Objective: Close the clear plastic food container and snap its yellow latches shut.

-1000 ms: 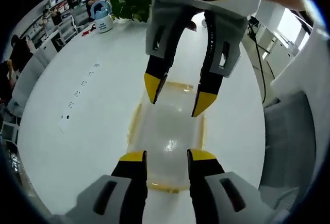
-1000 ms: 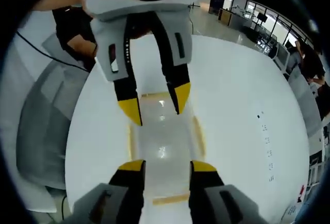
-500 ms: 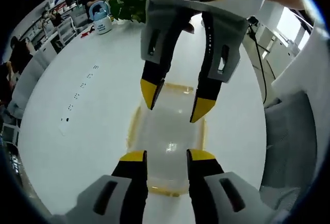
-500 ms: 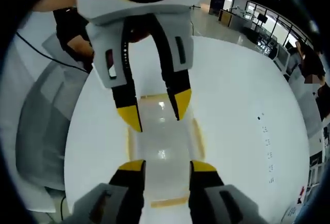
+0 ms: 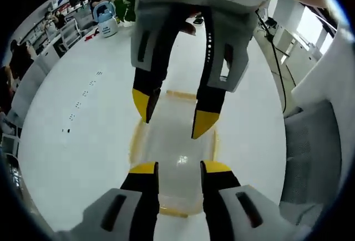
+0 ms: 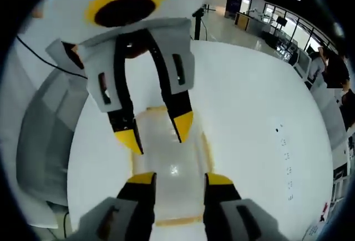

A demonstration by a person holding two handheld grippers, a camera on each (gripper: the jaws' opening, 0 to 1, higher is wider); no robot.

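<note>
The clear plastic container (image 5: pixel 176 149) lies flat on the white table, its yellow latches (image 5: pixel 135 137) splayed outward along the edges. My left gripper (image 5: pixel 179 169) hovers open over its near end. My right gripper (image 5: pixel 173 116) reaches in from the opposite side, open, with its yellow tips above the container's far half. In the right gripper view the container (image 6: pixel 173 160) runs between my right gripper's (image 6: pixel 179 180) open jaws. The left gripper (image 6: pixel 156 132) hangs open over its far part. Nothing is held between either pair of jaws.
The white oval table (image 5: pixel 83 141) has small dark marks at the left. A blue-and-white jug (image 5: pixel 106 18) and a green plant (image 5: pixel 123 5) stand at its far edge. Grey chairs (image 5: pixel 313 152) flank the table, a cable (image 5: pixel 280 69) trails nearby, and people (image 6: pixel 333 69) sit at desks.
The two grippers have drawn closer together over the container; each looms larger and lower in the other's view. Both stay open.
</note>
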